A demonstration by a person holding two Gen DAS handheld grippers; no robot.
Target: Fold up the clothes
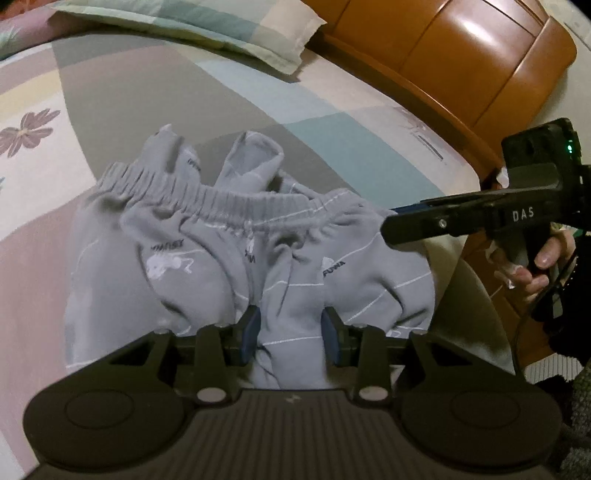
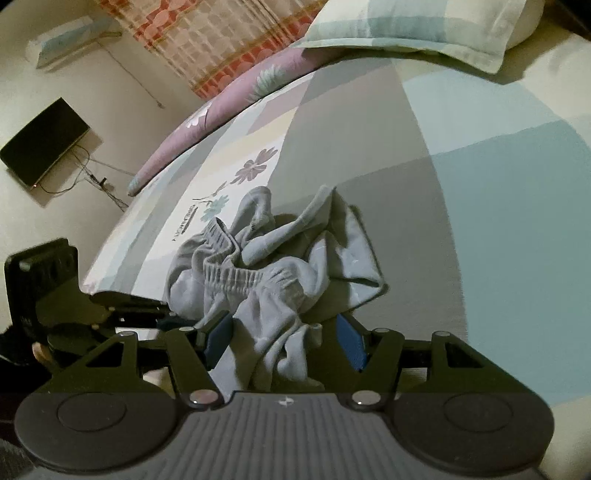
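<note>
Left gripper (image 1: 291, 328) pinching grey sweatpants (image 1: 221, 258), right gripper (image 2: 282, 328) spread, over patchwork bedsheet (image 2: 480, 184) beside wooden headboard (image 1: 461, 55).

Trousers (image 1: 207, 266): pale grey, thin white lines, white prints, dark lettering; bedsheet (image 2: 498, 206): blocks of teal, grey, pink and cream, purple flower motifs; pillow (image 2: 406, 22): green-and-cream check; headboard (image 1: 461, 55): glossy orange-brown wood; curtain (image 2: 207, 40): red and beige leaf pattern; tongs (image 1: 291, 328): black, blue pads.
</note>
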